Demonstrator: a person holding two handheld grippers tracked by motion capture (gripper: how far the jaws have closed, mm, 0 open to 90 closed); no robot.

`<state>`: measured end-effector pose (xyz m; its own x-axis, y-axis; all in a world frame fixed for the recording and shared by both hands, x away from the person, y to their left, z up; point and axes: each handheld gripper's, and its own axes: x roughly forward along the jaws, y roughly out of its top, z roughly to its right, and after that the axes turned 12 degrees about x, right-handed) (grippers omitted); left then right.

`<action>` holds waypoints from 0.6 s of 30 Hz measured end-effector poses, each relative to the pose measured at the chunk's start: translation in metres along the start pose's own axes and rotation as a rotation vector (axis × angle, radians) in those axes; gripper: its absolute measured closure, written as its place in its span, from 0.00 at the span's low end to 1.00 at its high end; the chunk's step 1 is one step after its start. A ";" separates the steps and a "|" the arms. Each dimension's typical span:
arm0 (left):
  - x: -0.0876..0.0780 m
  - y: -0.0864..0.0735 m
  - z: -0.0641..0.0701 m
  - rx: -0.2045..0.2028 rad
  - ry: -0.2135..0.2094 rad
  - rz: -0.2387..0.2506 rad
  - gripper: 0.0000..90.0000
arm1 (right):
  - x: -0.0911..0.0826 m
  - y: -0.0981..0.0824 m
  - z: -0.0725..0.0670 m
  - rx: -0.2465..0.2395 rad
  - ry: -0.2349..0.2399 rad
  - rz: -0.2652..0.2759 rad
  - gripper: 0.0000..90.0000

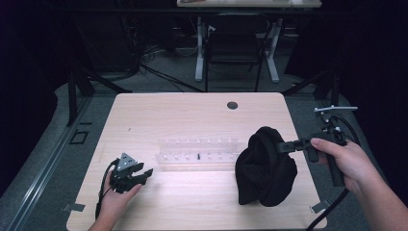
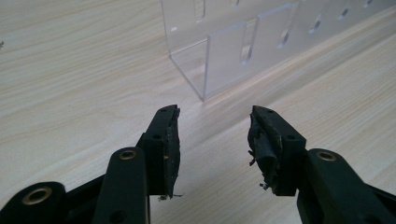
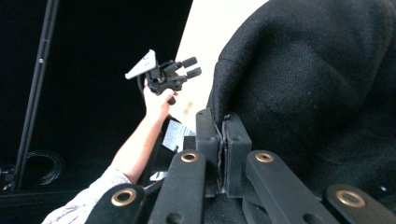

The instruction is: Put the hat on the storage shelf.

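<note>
On the pale wooden bench [image 1: 192, 202] a clear rack [image 1: 197, 153] sits mid-table. The right gripper [image 1: 284, 146] pinches a black cloth [image 1: 264, 168] near the right edge; the left gripper [image 1: 144, 172] gapes, grasping nothing.

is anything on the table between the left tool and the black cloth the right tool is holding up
Yes, in part. The clear acrylic rack lies across the middle of the table, between the open, empty left tool and the black cloth that the shut right tool grips. The bare strip nearer the person looks unobstructed.
</note>
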<state>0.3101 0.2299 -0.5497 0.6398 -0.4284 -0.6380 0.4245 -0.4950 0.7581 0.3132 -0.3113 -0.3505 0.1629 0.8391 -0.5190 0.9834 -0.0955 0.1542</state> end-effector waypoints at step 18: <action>0.001 0.000 0.001 0.010 -0.008 0.002 0.52 | 0.011 0.015 -0.046 -0.090 0.112 0.056 0.98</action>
<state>0.3103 0.2282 -0.5507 0.6358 -0.4352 -0.6375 0.4166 -0.5017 0.7581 0.3265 -0.2788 -0.3150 0.2023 0.8887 -0.4115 0.9610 -0.0994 0.2579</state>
